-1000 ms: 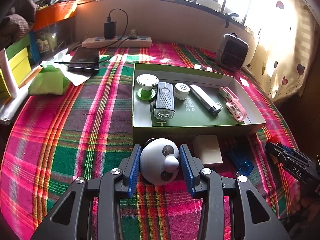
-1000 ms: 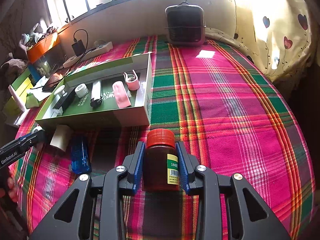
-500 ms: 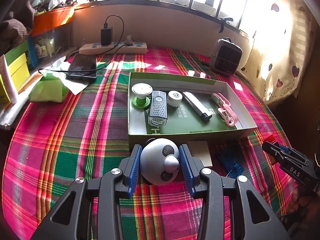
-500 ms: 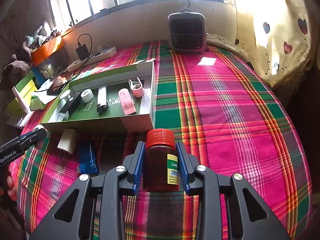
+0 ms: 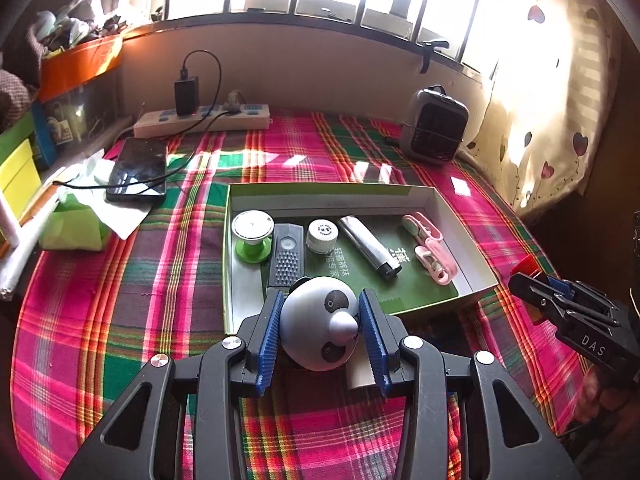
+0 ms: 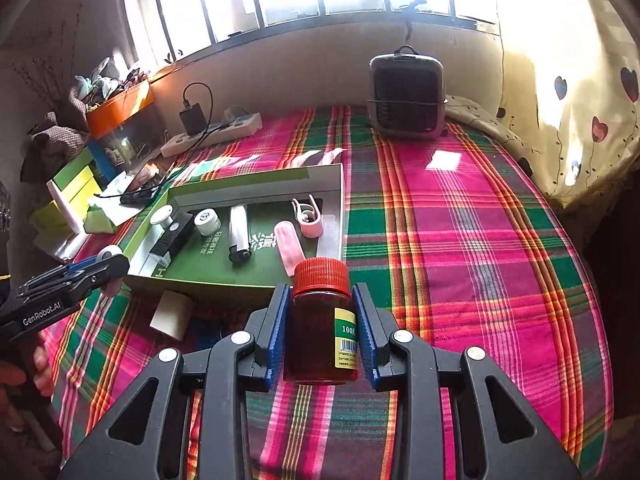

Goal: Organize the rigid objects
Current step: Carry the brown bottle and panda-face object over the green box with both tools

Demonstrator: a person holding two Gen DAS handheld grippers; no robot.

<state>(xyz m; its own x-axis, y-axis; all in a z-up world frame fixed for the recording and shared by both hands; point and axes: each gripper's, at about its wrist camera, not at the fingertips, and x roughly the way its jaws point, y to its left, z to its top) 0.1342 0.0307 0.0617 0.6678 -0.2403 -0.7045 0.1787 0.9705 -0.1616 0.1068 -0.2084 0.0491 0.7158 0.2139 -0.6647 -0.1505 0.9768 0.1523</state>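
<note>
My left gripper is shut on a grey panda-faced ball, lifted in front of the near wall of the green shallow box. Inside the box lie a green-based spool, a black grater-like item, a white cap, a silver lighter and pink clips. My right gripper is shut on a brown pill bottle with a red cap, raised over the plaid cloth near the box's right corner. The left gripper shows at the left edge of the right wrist view.
A white block and a blue object lie on the cloth before the box. A small heater, a power strip, a phone, a green tissue pack and stacked boxes ring the table.
Both grippers have risen with their loads. The box now looks lower and further under each view; the panda ball overlaps the box's near wall, the bottle cap its right corner.
</note>
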